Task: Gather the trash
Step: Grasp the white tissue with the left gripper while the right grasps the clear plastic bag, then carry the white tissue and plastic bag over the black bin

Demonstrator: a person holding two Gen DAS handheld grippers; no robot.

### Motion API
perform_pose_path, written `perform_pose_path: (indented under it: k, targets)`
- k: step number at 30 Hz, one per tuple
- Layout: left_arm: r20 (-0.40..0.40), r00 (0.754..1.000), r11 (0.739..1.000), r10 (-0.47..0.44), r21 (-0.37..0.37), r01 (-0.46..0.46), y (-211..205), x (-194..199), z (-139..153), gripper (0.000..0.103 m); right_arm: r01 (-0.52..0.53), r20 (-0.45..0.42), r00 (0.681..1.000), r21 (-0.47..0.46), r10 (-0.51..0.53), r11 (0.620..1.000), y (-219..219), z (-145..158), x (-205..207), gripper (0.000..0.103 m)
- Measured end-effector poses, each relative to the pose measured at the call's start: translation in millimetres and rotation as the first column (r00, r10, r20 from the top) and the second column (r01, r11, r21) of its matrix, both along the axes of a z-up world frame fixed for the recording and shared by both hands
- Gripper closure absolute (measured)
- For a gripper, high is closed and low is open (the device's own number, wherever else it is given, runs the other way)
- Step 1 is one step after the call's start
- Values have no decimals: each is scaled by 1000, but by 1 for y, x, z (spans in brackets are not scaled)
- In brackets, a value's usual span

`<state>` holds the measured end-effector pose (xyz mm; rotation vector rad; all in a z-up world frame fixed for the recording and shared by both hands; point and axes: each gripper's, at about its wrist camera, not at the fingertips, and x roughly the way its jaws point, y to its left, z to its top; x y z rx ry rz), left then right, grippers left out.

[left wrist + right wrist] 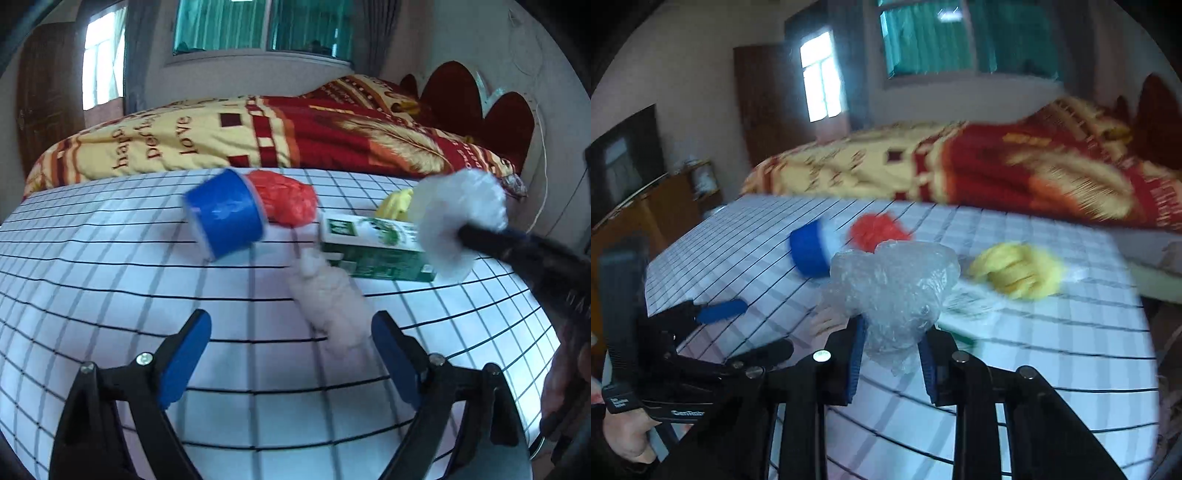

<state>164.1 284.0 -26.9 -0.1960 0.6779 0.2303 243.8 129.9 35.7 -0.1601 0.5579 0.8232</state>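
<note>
Currently right tongs (892, 360) gripping crumpled clear plastic wad (892, 291), carrying it above bench (1052, 350). Left tongs (291, 354) gaping wide, holding nothing; pale wad (332, 299) lying between tips, ahead. Next, likely: closing left on it. No bin showing.

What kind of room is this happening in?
Most likely a bedroom: a bed with a red-and-yellow quilt, its red scalloped headboard, and a curtained window lie beyond the checked table.
</note>
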Motion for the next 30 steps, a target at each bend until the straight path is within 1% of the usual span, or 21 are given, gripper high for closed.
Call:
perform_pose_path:
  k: [1, 3, 4, 5, 6, 8, 10, 11, 12, 13, 15, 19, 20, 21, 23, 24, 30]
  targets:
    - [-5, 1000, 1000, -11, -2, 11, -4, 6, -1, 17, 45, 5, 999, -17, -45, 999, -6, 0, 6, 74]
    - [-26, 999, 1000, -23, -8, 22, -9, 16, -5, 23, 115, -14, 993, -31, -116, 993, -18, -2, 22, 74]
    - [-59, 998, 999, -33, -38, 31, -10, 25, -8, 28, 131, -26, 991, -34, -132, 991, -22, -4, 28, 74]
    - [-76, 996, 997, -44, -71, 39, -10, 31, -9, 31, 154, -36, 987, -49, -156, 987, -27, -6, 35, 74]
    - [-84, 995, 996, -45, -78, 38, -10, 35, -9, 32, 174, -43, 983, -60, -177, 983, -32, -9, 40, 74]
    - [-113, 993, 999, -30, -34, 26, -13, 42, -9, 32, 195, -81, 977, -59, -199, 979, -45, -13, 49, 74]
    - [-128, 991, 995, -43, -90, 32, -10, 49, -12, 36, 205, -96, 973, -59, -210, 977, -52, -16, 52, 74]
    - [-137, 989, 995, -48, -93, 36, -10, 53, -13, 40, 206, -99, 972, -66, -212, 976, -55, -17, 53, 74]
    - [-148, 988, 996, -51, -81, 39, -10, 56, -15, 50, 205, -101, 972, -73, -212, 976, -56, -18, 52, 74]
    - [-161, 985, 996, -56, -84, 43, -9, 57, -16, 61, 204, -100, 972, -80, -211, 976, -58, -18, 50, 74]
    - [-135, 988, 993, -73, -97, 61, -10, 50, -13, 65, 207, -96, 972, -80, -215, 975, -64, -18, 46, 74]
    - [-64, 994, 996, -91, -21, 90, -26, 18, 1, 67, 224, -89, 969, -68, -230, 972, -85, -14, 33, 74]
    - [-48, 994, 995, -95, -16, 95, -29, 11, 3, 67, 224, -87, 969, -68, -229, 972, -91, -13, 28, 74]
    - [-26, 994, 994, -104, -30, 103, -32, 3, 5, 67, 224, -86, 970, -66, -229, 972, -94, -11, 24, 74]
    - [-12, 993, 992, -120, -38, 119, -41, -10, 9, 67, 231, -76, 969, -55, -235, 971, -109, -7, 10, 75]
    - [-9, 990, 990, -139, -36, 139, -51, -18, 10, 67, 236, -76, 968, -51, -239, 970, -115, -5, 5, 75]
    - [-2, 981, 980, -196, -36, 196, -91, -37, 14, 67, 268, -45, 962, -59, -270, 962, -161, 3, -43, 75]
